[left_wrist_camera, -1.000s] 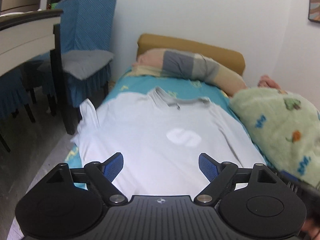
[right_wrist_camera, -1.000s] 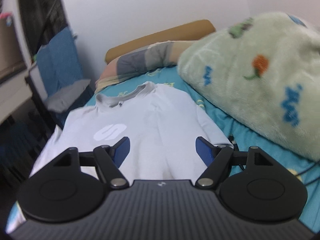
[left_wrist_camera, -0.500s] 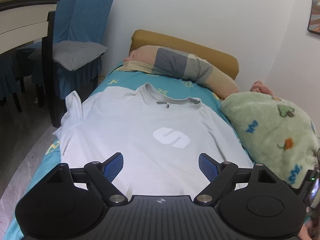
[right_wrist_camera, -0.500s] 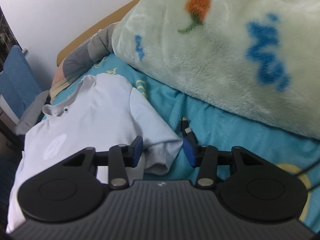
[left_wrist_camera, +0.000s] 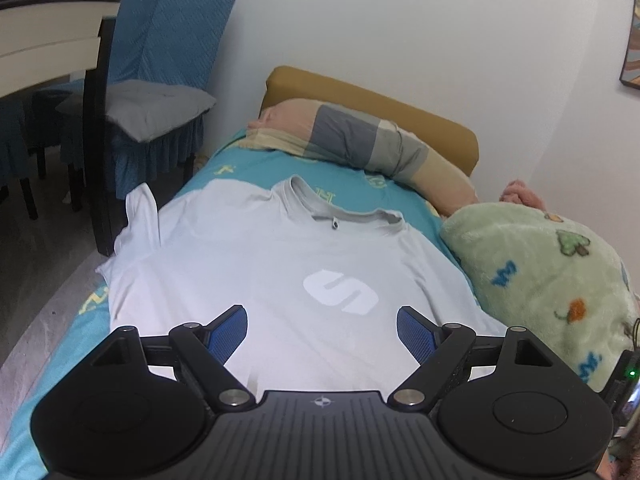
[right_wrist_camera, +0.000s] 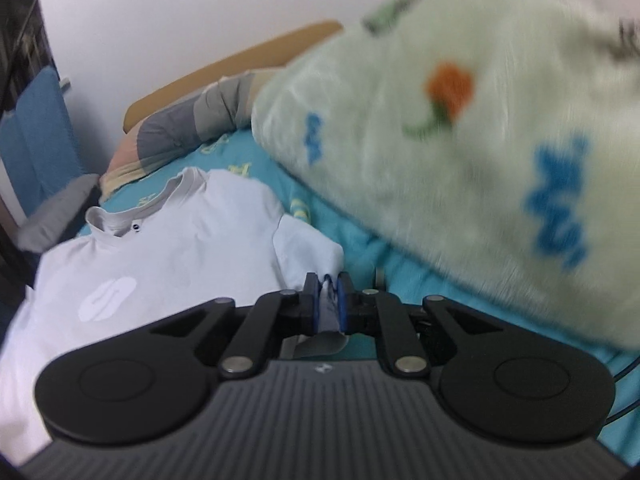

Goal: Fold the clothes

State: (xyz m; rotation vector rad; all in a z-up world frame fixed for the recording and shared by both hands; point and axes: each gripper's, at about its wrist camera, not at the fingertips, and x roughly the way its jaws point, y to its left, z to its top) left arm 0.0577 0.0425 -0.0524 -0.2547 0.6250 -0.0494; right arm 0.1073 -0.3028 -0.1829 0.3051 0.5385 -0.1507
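A light grey T-shirt (left_wrist_camera: 256, 264) with a white logo lies face up and flat on the teal bed sheet (left_wrist_camera: 256, 168), collar towards the headboard. It also shows in the right wrist view (right_wrist_camera: 160, 248). My left gripper (left_wrist_camera: 322, 336) is open and empty, hovering over the shirt's lower front. My right gripper (right_wrist_camera: 328, 298) is shut on the shirt's right sleeve (right_wrist_camera: 308, 248), with the cloth bunched between the blue pads. The shirt's left sleeve (left_wrist_camera: 140, 216) stands folded up at the bed's left edge.
A fluffy green blanket (left_wrist_camera: 552, 276) lies heaped along the bed's right side, close to my right gripper (right_wrist_camera: 460, 160). A striped pillow (left_wrist_camera: 360, 148) lies by the brown headboard. A blue-covered chair (left_wrist_camera: 160, 80) and a table stand left of the bed.
My right gripper went to the shirt's right sleeve and closed on it, lifting the sleeve end. My left gripper stayed open and shifted its aim over the shirt.
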